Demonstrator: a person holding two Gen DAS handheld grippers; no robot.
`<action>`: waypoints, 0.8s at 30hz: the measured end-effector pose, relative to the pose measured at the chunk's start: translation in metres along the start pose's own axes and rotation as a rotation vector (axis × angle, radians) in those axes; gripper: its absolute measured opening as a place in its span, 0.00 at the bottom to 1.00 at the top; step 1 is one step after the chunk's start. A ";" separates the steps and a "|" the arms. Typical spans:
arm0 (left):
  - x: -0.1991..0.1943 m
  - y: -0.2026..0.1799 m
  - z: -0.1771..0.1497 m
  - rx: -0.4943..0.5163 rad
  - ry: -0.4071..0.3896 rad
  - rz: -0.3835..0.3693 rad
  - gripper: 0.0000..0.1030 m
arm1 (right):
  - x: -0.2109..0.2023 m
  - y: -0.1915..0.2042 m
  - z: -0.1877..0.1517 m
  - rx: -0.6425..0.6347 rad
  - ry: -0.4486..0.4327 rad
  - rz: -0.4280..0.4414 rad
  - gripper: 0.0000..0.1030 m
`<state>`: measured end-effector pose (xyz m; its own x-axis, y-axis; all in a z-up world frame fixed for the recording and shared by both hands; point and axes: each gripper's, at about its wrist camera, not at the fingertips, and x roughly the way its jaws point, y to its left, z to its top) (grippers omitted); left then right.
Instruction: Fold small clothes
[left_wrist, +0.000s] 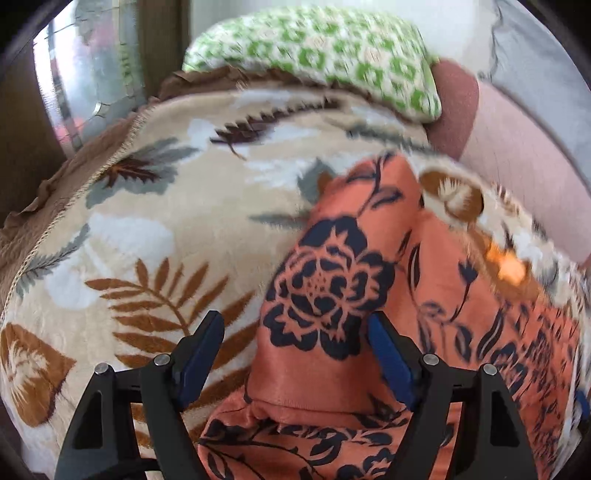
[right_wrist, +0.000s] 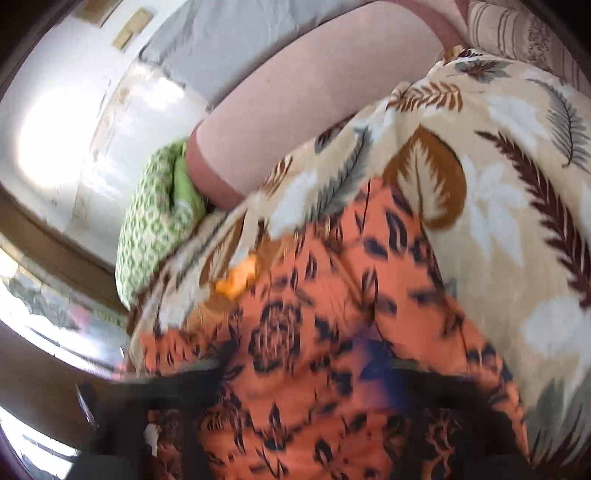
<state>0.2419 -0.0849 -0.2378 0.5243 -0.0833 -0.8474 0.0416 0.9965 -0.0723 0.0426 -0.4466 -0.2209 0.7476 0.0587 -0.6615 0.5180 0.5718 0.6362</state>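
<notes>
An orange garment (left_wrist: 436, 266) with a dark navy flower print lies crumpled on a beige leaf-patterned blanket (left_wrist: 177, 206). My left gripper (left_wrist: 295, 332) hovers over the garment's near part. Its blue-padded fingers (left_wrist: 207, 343) stand wide apart, one over the blanket and one over the cloth, with nothing pinched. In the right wrist view the same garment (right_wrist: 332, 266) fills the lower middle. My right gripper (right_wrist: 299, 369) is heavily blurred above it. Its dark fingers (right_wrist: 199, 373) appear spread wide with cloth beneath them.
A green and white patterned pillow (left_wrist: 332, 48) lies at the far end of the blanket, next to a pink bolster (left_wrist: 517, 158). A small blurred orange-yellow patch (left_wrist: 509, 266) sits at the garment's edge. The blanket (right_wrist: 498, 184) drops off at its fringed left edge.
</notes>
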 end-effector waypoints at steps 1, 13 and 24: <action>0.003 0.000 0.000 0.004 0.015 -0.005 0.78 | 0.002 -0.002 0.004 0.013 -0.020 -0.001 0.94; 0.010 -0.002 0.004 0.028 0.029 0.003 0.78 | 0.095 -0.011 0.035 -0.021 0.234 -0.026 0.30; 0.005 0.000 0.005 0.013 0.004 0.017 0.78 | 0.030 0.023 0.021 -0.212 0.116 -0.070 0.05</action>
<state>0.2485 -0.0857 -0.2390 0.5220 -0.0660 -0.8504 0.0437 0.9978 -0.0506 0.0852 -0.4491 -0.2180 0.6544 0.0994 -0.7496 0.4589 0.7356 0.4982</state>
